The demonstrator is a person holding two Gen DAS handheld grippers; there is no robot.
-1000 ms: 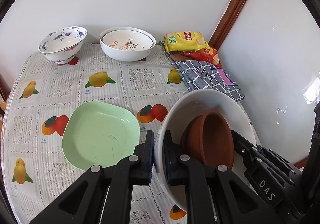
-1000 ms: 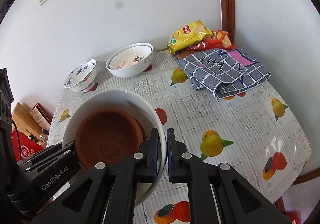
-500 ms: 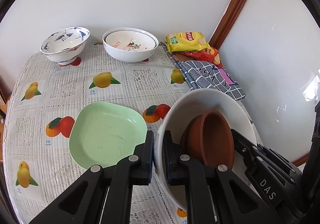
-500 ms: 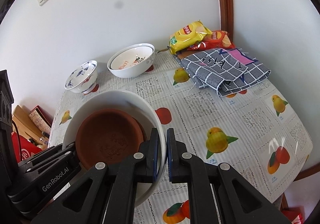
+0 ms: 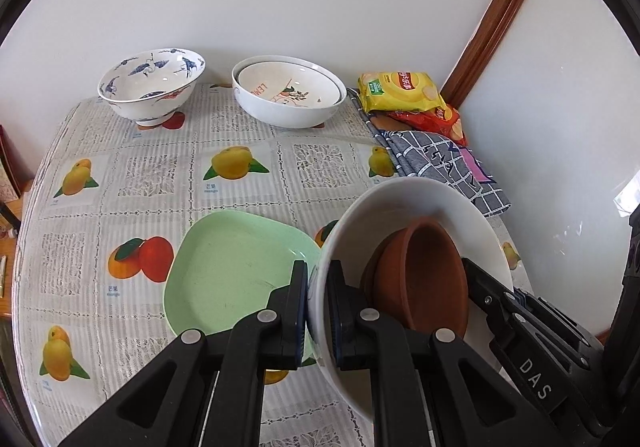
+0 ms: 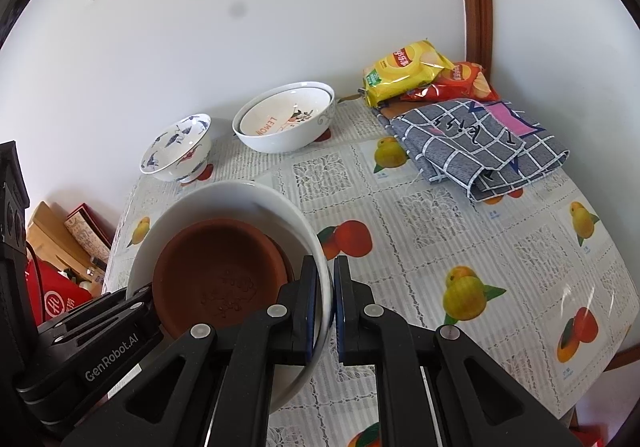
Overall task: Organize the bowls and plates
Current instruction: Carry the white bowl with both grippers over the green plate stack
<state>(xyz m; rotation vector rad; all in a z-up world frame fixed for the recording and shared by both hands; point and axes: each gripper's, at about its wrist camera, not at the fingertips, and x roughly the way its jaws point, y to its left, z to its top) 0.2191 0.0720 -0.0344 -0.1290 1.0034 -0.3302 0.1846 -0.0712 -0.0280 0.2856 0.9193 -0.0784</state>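
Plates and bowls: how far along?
Done: two white bowls are nested by the wall, and brown dishes sit inside the large white bowl. In hand: the left gripper and right gripper both clamp that bowl's rim, carrying it above the table. Left: the green plate and the blue-patterned bowl stand alone.

Large bowl (image 5: 400, 203) held above table (image 5: 160, 175), clamped at opposite rims by left gripper (image 5: 318, 311) and right gripper (image 6: 333, 311); small dish (image 5: 420, 279) inside it. Square plate (image 5: 232, 267) just left, partly beneath. Footed bowl (image 5: 152, 87) rear left, nested bowls (image 5: 288, 91) rear centre, snack bags (image 5: 404, 95) behind folded cloth (image 5: 448, 167) at right
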